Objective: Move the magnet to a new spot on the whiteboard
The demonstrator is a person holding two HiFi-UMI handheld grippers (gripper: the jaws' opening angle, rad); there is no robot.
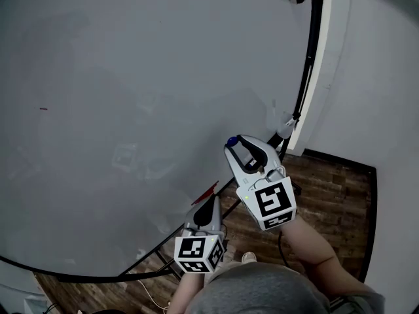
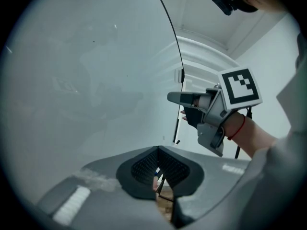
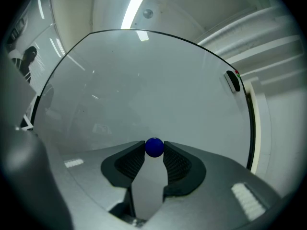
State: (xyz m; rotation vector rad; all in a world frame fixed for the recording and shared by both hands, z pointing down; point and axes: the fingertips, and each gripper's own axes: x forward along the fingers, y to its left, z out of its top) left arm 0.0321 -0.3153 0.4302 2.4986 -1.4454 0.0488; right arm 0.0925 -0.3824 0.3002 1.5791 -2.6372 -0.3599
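A small blue ball-shaped magnet (image 3: pixel 154 147) sits pinched between the tips of my right gripper (image 3: pixel 154 150), which is shut on it. In the head view the magnet (image 1: pixel 232 140) is held close to the lower right part of the large whiteboard (image 1: pixel 131 110); whether it touches the board I cannot tell. My left gripper (image 1: pixel 211 200) hangs lower, near the board's bottom edge, its pads meeting at the tip with nothing held. The left gripper view shows its shut jaws (image 2: pixel 158 150) and, up to the right, the right gripper (image 2: pixel 175 98) pointing at the whiteboard (image 2: pixel 72 80).
A black eraser-like item (image 3: pixel 233 82) clings near the board's right edge. A thin red marker (image 1: pixel 205 192) lies at the bottom rim. The board's black frame (image 1: pixel 306 64) runs beside a white wall (image 1: pixel 380 77). Wooden floor (image 1: pixel 327 188) lies below.
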